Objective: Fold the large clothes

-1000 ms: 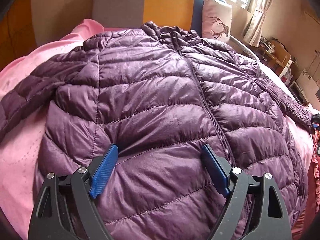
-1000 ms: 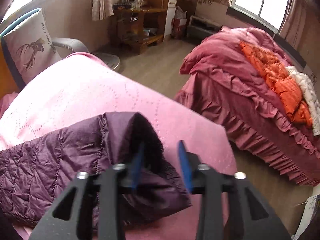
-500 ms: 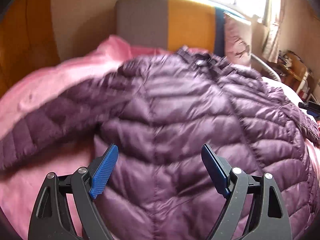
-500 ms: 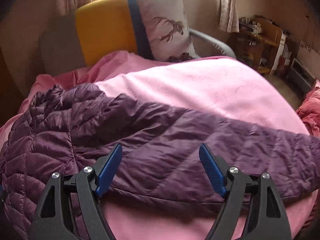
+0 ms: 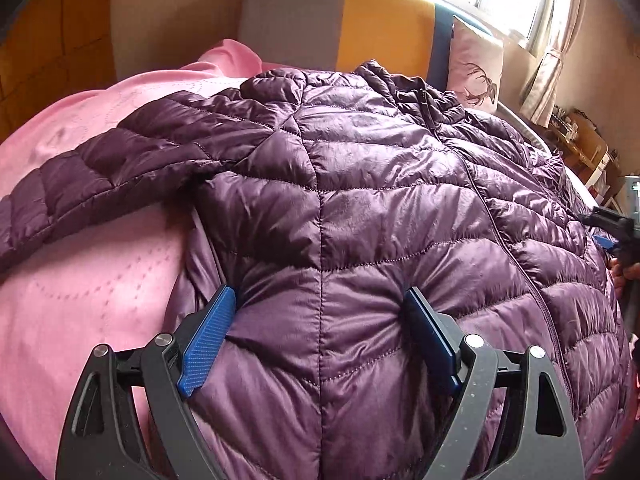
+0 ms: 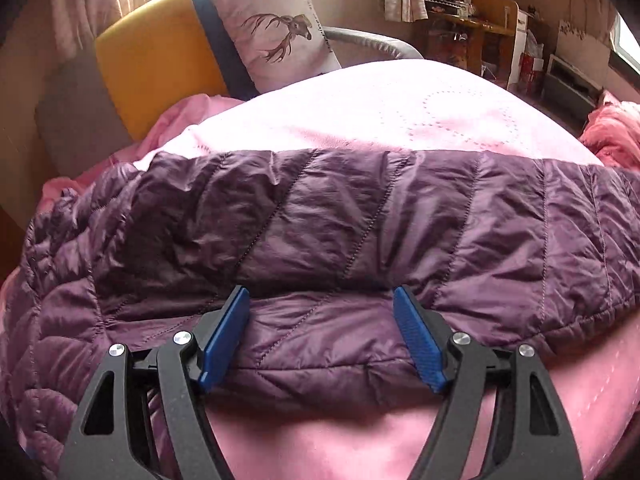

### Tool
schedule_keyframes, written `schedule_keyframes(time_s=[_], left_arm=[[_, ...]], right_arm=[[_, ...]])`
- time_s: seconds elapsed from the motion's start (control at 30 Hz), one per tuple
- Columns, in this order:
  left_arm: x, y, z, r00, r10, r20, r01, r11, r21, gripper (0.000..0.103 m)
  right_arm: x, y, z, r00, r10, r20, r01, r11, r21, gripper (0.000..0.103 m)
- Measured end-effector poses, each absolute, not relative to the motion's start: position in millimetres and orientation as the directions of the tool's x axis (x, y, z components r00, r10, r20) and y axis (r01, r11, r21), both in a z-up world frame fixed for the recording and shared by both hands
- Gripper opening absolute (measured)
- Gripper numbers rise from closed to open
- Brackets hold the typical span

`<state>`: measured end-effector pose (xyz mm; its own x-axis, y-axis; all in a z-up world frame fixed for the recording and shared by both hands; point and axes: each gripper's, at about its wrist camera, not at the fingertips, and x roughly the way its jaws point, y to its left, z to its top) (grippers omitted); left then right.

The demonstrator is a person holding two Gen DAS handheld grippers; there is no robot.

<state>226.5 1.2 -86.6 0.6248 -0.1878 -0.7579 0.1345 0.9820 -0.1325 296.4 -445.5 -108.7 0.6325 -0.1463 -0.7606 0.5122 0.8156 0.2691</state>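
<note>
A purple quilted down jacket (image 5: 380,208) lies front up, zipped, spread on a pink bedspread (image 5: 80,280). Its left sleeve (image 5: 100,176) stretches out to the left. My left gripper (image 5: 320,312) is open, its blue pads pressed onto the jacket's left side panel near the side seam. In the right wrist view the jacket's right sleeve (image 6: 400,220) lies stretched to the right across the bedspread (image 6: 400,120). My right gripper (image 6: 320,312) is open over the sleeve's lower edge. The right gripper also shows in the left wrist view (image 5: 612,232) at the jacket's far side.
A grey, yellow and blue headboard (image 5: 340,28) stands behind the bed, with a deer-print pillow (image 6: 280,32) against it. A wooden desk with clutter (image 6: 472,20) stands by the far wall. A second bed's red cover (image 6: 612,136) shows at the right.
The right gripper let go of the sleeve cuff, opened and swung left over the sleeve's middle. The left gripper moved left across the jacket front to its left side and now presses on it.
</note>
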Motion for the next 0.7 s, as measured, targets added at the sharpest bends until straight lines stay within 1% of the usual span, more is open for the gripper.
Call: schedule_keyframes(time_s=[0.13,0.27,0.33,0.4,0.43,0.53,0.57,0.6,0.63,0.67,0.7], left_arm=[[229.6,2.1,-84.3,0.627,-0.196,-0.754,0.131,0.981,-0.146,0.086],[227.9,3.1,-79.9,0.628,-0.205,-0.75,0.131,0.979,-0.157,0.094],[226.3,3.0,-79.4,0.627,-0.204,-0.752,0.124,0.979,-0.162,0.097],[224.7,1.6,-78.7,0.627,-0.198,-0.753,0.125,0.98,-0.154,0.099],[224.2,0.6,-78.9,0.625,-0.194,-0.756,0.127,0.981,-0.146,0.099],[223.2,-0.1,-78.6,0.617,-0.188,-0.764,0.124,0.982,-0.142,0.099],[222.8,0.8,-78.1,0.615,-0.191,-0.765,0.123,0.982,-0.146,0.099],[222.5,1.3,-77.9,0.614,-0.192,-0.765,0.123,0.981,-0.148,0.099],[222.0,1.8,-77.1,0.614,-0.194,-0.765,0.123,0.981,-0.149,0.099],[221.3,2.5,-76.6,0.615,-0.193,-0.764,0.123,0.981,-0.149,0.099],[220.3,2.7,-75.5,0.617,-0.189,-0.764,0.12,0.982,-0.146,0.099]], right_arm=[[235.6,-479.9,-96.4,0.698,-0.114,-0.707,0.55,0.718,0.426,0.074],[165.3,-532.7,-101.9,0.718,-0.142,-0.681,0.633,0.541,0.555,0.073],[138.3,-560.6,-108.8,0.707,-0.169,-0.687,0.675,0.452,0.583,0.072],[118.5,-589.1,-116.2,0.717,-0.169,-0.676,0.683,0.363,0.633,0.056],[113.5,-602.3,-118.0,0.724,-0.168,-0.669,0.68,0.331,0.654,0.054],[107.3,-635.5,-115.9,0.706,-0.198,-0.68,0.707,0.256,0.659,0.038],[106.9,-645.8,-114.8,0.688,-0.21,-0.695,0.725,0.237,0.646,0.026],[105.5,-654.3,-113.4,0.676,-0.209,-0.707,0.736,0.223,0.639,0.018],[109.3,-659.1,-109.4,0.677,-0.199,-0.708,0.735,0.225,0.639,0.015],[112.1,-660.7,-102.2,0.677,-0.202,-0.708,0.734,0.25,0.631,0.009],[117.8,-658.0,-91.2,0.678,-0.215,-0.703,0.731,0.291,0.617,0.007]])
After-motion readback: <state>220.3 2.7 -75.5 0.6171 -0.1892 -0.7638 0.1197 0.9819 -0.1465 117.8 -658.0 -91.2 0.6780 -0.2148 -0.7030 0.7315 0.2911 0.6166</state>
